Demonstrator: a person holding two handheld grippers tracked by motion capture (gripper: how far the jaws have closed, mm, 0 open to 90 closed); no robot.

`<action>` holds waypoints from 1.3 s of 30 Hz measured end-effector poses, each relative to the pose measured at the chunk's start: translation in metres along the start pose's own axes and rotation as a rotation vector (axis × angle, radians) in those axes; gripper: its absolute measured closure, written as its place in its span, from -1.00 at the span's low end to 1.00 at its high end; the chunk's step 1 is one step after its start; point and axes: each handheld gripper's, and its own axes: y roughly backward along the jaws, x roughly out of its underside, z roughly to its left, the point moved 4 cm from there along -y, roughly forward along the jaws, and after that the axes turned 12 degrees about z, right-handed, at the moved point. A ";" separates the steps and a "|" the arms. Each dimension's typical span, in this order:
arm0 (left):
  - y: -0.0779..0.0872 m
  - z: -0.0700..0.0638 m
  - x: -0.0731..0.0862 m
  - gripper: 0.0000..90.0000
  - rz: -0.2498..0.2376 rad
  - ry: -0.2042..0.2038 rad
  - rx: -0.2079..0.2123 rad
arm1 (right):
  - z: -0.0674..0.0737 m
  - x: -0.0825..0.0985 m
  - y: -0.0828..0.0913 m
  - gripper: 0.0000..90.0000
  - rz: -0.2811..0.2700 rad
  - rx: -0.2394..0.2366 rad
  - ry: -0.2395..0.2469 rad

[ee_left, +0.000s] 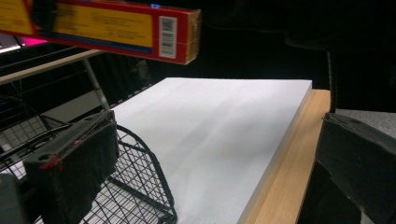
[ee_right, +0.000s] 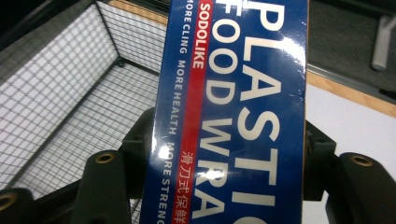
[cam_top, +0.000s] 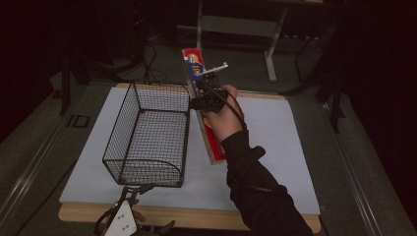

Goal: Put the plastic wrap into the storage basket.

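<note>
I have the right gripper [cam_top: 209, 101] clamped across a long, narrow red-and-blue cardboard box of plastic food wrap [cam_top: 202, 105], pinching it near the middle so that it balances. The box hangs in the air just right of the black wire mesh basket [cam_top: 147, 135], its far end tilted up beyond the far edge of the counter [cam_top: 275, 147], a pose that I judge suits swinging it over the rim. Its glossy blue face carries large white lettering and a red stripe; one end has a barcode. My left gripper [ee_left: 210, 163] waits spread at the basket's near end, holding nothing.
</note>
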 end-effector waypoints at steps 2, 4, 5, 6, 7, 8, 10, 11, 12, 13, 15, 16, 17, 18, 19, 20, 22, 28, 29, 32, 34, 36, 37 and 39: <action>0.000 0.000 0.000 -1.00 0.002 -0.001 0.001 | 0.003 -0.001 -0.001 -0.14 -0.001 -0.007 0.007; 0.001 -0.001 0.000 -1.00 -0.005 0.002 0.003 | 0.012 -0.006 -0.003 -0.14 -0.015 -0.029 0.015; 0.001 0.000 0.000 -1.00 -0.005 0.002 0.003 | 0.015 -0.006 -0.003 -0.14 -0.016 -0.032 0.020; 0.001 0.000 0.000 -1.00 -0.005 0.005 0.004 | 0.018 -0.008 -0.004 -0.14 -0.015 -0.034 0.025; 0.001 0.000 0.000 -1.00 -0.006 0.006 0.004 | 0.022 -0.009 -0.005 -0.14 -0.014 -0.040 0.031; 0.001 0.000 0.000 -1.00 -0.006 0.006 0.004 | 0.022 -0.009 -0.005 -0.14 -0.014 -0.040 0.031; 0.002 0.000 0.000 -1.00 -0.009 0.004 0.006 | 0.033 -0.014 -0.007 -0.14 -0.019 -0.047 0.045; 0.002 0.000 0.000 -1.00 -0.009 0.003 0.006 | 0.036 -0.016 -0.007 -0.14 -0.024 -0.052 0.049; 0.002 -0.001 0.000 -1.00 -0.009 0.003 0.005 | 0.040 -0.018 -0.008 -0.14 -0.029 -0.057 0.054; 0.002 -0.001 0.000 -1.00 -0.011 0.003 0.007 | 0.043 -0.020 -0.008 -0.14 -0.032 -0.060 0.056; 0.002 -0.001 0.000 -1.00 -0.010 0.003 0.007 | 0.047 -0.022 -0.009 -0.14 -0.033 -0.062 0.065; 0.003 0.000 0.000 -1.00 -0.011 0.004 0.007 | 0.051 -0.023 -0.010 -0.14 -0.032 -0.062 0.071; 0.003 0.000 0.000 -1.00 -0.010 0.004 0.008 | 0.057 -0.026 -0.011 -0.14 -0.036 -0.064 0.079; 0.003 0.000 0.000 -1.00 -0.011 0.004 0.008 | 0.061 -0.027 -0.012 -0.14 -0.037 -0.070 0.082; 0.003 0.000 0.000 -1.00 -0.011 0.004 0.008 | 0.063 -0.028 -0.013 -0.14 -0.037 -0.075 0.083; 0.003 -0.001 0.000 -1.00 -0.012 0.004 0.008 | 0.066 -0.029 -0.014 -0.14 -0.037 -0.080 0.083; 0.004 -0.001 0.000 -1.00 -0.012 0.003 0.010 | 0.071 -0.033 -0.018 -0.14 -0.042 -0.085 0.091; 0.004 -0.001 0.000 -1.00 -0.020 0.009 0.010 | 0.085 -0.041 -0.033 -0.14 -0.045 -0.090 0.100; 0.004 0.000 -0.001 -1.00 -0.018 0.009 0.009 | 0.087 -0.041 -0.035 -0.14 -0.045 -0.092 0.102; 0.005 -0.001 -0.002 -1.00 -0.026 0.010 0.011 | 0.095 -0.044 -0.044 -0.14 -0.052 -0.088 0.106; 0.005 -0.001 -0.001 -1.00 -0.024 0.007 0.014 | 0.098 -0.045 -0.048 -0.14 -0.052 -0.083 0.110; 0.005 -0.001 -0.001 -1.00 -0.024 0.009 0.016 | 0.106 -0.045 -0.057 -0.14 -0.055 -0.083 0.121; 0.006 -0.001 -0.001 -1.00 -0.025 0.009 0.017 | 0.109 -0.045 -0.060 -0.14 -0.056 -0.087 0.126; 0.006 -0.001 -0.001 -1.00 -0.024 0.011 0.018 | 0.114 -0.043 -0.067 -0.14 -0.061 -0.094 0.143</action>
